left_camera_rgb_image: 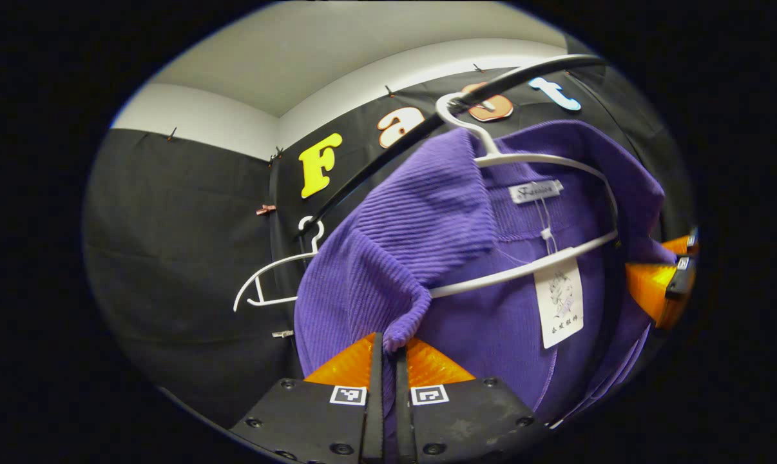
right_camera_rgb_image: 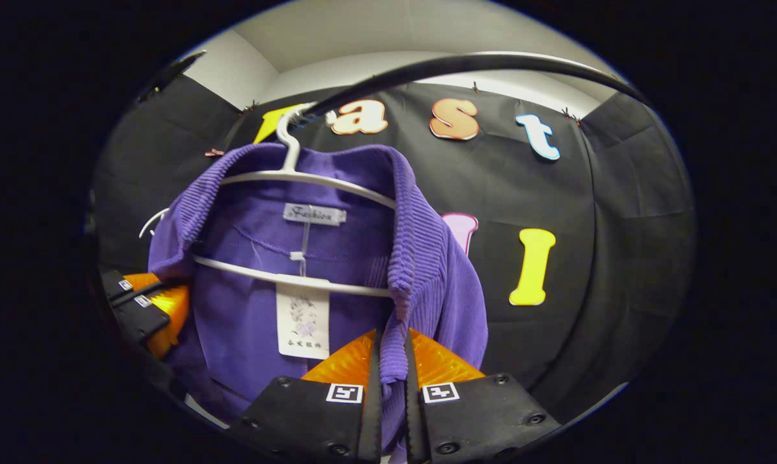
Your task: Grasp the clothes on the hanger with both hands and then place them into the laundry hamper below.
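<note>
Your left tongs (left_camera_rgb_image: 388, 351) are clamped together on the drooping corner of the purple ribbed knit garment (left_camera_rgb_image: 491, 309), at one front edge of its collar, with the fabric pinched between both fingers; your right tongs (right_camera_rgb_image: 392, 357) are likewise closed on the opposite ribbed front edge, which runs down between their fingers. The garment hangs above and ahead of both tongs on a white wire hanger (left_camera_rgb_image: 543, 212), whose shoulders run across from one tongs to the other and whose hook sits over a black curved rail (left_camera_rgb_image: 524, 74). That is the relation the next move turns on: the collar and shoulders are draped over the hanger's upper bar, so the cloth probably has to be lifted or drawn off the hanger's ends before it can go down. Both hands look about equally near. A white paper swing tag (left_camera_rgb_image: 559, 303) on a thin thread dangles across the hanger's lower bar and may catch. A second, bare white wire hanger (left_camera_rgb_image: 276, 277) hangs farther along the rail, apart from the garment. The black cloth booth wall (right_camera_rgb_image: 607, 225) stands close behind. The laundry hamper lies below, outside what can be judged here.
</note>
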Demonstrator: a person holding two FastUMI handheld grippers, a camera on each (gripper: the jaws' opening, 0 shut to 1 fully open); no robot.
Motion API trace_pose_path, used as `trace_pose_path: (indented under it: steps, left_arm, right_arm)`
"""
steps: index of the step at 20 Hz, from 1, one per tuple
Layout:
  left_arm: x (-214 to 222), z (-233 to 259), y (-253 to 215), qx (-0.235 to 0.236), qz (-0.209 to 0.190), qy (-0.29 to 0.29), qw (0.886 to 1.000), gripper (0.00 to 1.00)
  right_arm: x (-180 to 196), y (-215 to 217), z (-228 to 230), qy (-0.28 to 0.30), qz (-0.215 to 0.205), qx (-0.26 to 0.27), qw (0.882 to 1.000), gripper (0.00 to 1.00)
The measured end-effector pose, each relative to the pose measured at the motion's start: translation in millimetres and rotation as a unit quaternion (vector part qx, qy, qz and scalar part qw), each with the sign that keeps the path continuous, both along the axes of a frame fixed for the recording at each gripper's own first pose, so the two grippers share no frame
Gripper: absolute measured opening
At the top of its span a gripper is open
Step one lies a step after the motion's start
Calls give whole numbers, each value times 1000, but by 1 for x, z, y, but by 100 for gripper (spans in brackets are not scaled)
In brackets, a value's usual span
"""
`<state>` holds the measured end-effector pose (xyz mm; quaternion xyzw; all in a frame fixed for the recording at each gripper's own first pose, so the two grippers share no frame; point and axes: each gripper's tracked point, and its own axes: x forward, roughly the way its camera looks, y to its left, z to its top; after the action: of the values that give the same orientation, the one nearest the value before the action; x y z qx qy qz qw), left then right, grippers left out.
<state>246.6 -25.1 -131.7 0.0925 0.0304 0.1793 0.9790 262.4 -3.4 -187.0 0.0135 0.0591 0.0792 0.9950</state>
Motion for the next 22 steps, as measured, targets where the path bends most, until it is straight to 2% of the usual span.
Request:
trace_pose_path:
  steps: [3, 4, 5, 8, 9, 10, 12, 15, 16, 17, 19, 22]
  left_arm:
    - [0, 13, 11, -35, -20, 9, 999, 10]
    - [-6, 6, 9, -49, -33, 24, 998, 9]
    - [-9, 7, 7, -60, -47, 29, 997, 9]
    - [-17, 21, 3, -59, -68, 29, 996, 10]
    - [-20, 25, 1, -66, -77, 31, 994, 7]
    - [-22, 31, 1, -75, -81, 30, 993, 7]
    - [-26, 42, 5, -88, -85, 24, 992, 7]
    - [-25, 37, 6, -102, -94, 40, 990, 7]
    - [-22, 33, 5, -105, -96, 46, 989, 8]
    - [-20, 30, 4, -107, -99, 52, 988, 7]
    - [-18, 26, 2, -110, -103, 56, 987, 7]
    - [-16, 24, 3, -107, -103, 56, 987, 7]
  right_arm:
    - [-2, -26, 14, -18, -43, -19, 999, 19]
    - [-6, -31, 19, -25, -47, -22, 998, 14]
    - [-8, -34, 22, -30, -49, -26, 998, 19]
    - [-14, -38, 33, -36, -46, -16, 998, 19]
    - [-17, -38, 39, -38, -43, -6, 998, 23]
    - [-19, -38, 45, -39, -36, 3, 999, 19]
    - [-22, -28, 55, -41, -13, 26, 999, 19]
    - [-22, -15, 48, -16, 7, 47, 999, 19]
    - [-21, -13, 42, -6, 10, 50, 999, 14]
    - [-22, -13, 34, 9, 7, 55, 998, 19]
    - [-22, -11, 24, 29, 3, 83, 996, 10]
    - [-16, -18, 21, 20, -13, 66, 998, 5]
